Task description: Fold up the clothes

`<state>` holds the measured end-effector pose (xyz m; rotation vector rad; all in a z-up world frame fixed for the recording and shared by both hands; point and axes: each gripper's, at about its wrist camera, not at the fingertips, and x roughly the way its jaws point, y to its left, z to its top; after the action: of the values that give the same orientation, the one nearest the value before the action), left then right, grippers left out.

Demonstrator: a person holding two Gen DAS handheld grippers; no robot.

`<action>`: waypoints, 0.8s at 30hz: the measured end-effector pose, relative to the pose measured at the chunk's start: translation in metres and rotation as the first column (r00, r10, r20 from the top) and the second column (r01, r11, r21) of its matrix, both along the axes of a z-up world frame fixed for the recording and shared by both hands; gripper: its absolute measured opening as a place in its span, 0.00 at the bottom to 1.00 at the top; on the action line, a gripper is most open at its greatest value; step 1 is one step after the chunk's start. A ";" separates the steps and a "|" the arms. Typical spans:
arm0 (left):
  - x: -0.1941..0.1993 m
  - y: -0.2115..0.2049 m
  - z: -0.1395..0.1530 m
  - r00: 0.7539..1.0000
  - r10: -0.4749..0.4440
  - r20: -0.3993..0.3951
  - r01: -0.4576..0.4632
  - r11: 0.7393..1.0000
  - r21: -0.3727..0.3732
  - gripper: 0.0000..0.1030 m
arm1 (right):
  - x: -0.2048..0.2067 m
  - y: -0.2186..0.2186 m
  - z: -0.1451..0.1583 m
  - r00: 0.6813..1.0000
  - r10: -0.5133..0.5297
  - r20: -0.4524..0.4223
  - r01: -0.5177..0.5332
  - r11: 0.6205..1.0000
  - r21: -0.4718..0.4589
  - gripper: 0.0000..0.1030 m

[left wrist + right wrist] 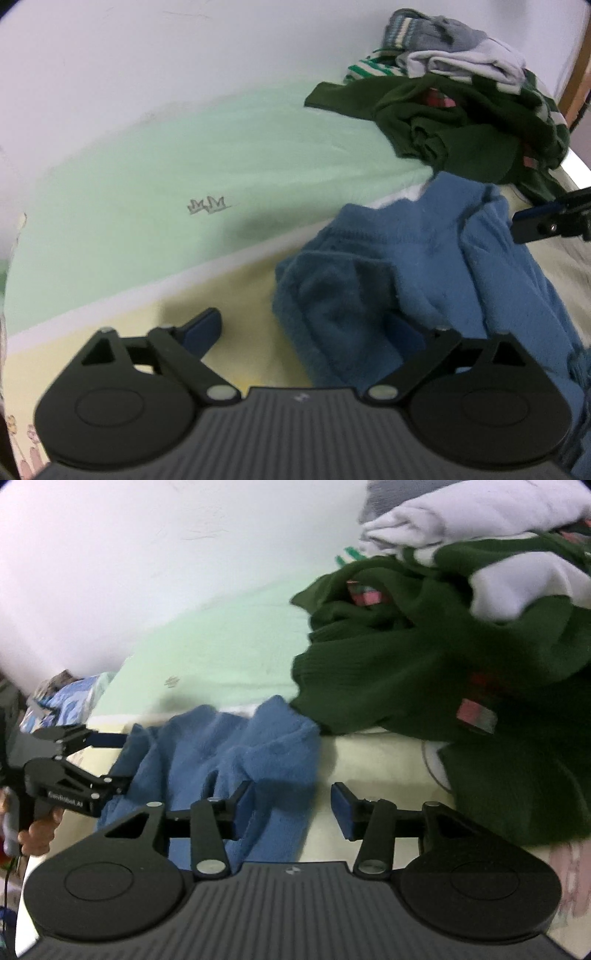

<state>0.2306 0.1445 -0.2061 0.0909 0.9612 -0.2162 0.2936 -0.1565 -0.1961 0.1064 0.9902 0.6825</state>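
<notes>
Across the bed [155,192], pale green sheet and yellow band, lies the work: a heap of dark green and white clothes [461,122] at the far end, no basket in sight. Nearer sits the blue fleece garment [406,266], crumpled, soft and light, likely to sag; its edges look best to pinch. Left gripper [310,325] gapes wide, one finger against the fleece, clamping nothing. Right gripper [291,808] stands half open, holding nothing.

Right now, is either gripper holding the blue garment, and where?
Nothing is held. Both the left gripper and right gripper stand open over the blue fleece garment, pads not pressing it.
</notes>
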 end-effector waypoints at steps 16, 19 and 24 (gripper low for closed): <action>-0.205 -0.007 0.030 0.997 0.005 -0.076 0.003 0.995 0.105 0.91 | -0.187 -0.058 0.016 0.957 0.129 -0.261 -0.135 0.991 -0.007 0.46; -0.233 -0.008 0.027 0.994 0.029 -0.102 -0.018 0.995 0.100 0.91 | -0.203 -0.068 0.007 0.956 0.051 -0.289 -0.039 0.998 0.048 0.46; -0.255 -0.004 0.026 0.989 0.076 -0.128 -0.075 0.997 0.008 0.91 | -0.216 -0.077 0.001 0.945 0.013 -0.327 0.037 0.988 0.148 0.47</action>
<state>-0.0249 0.1402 -0.1801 0.0441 1.0908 -0.1519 0.0777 -0.2337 -0.1952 0.3695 1.2535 0.7435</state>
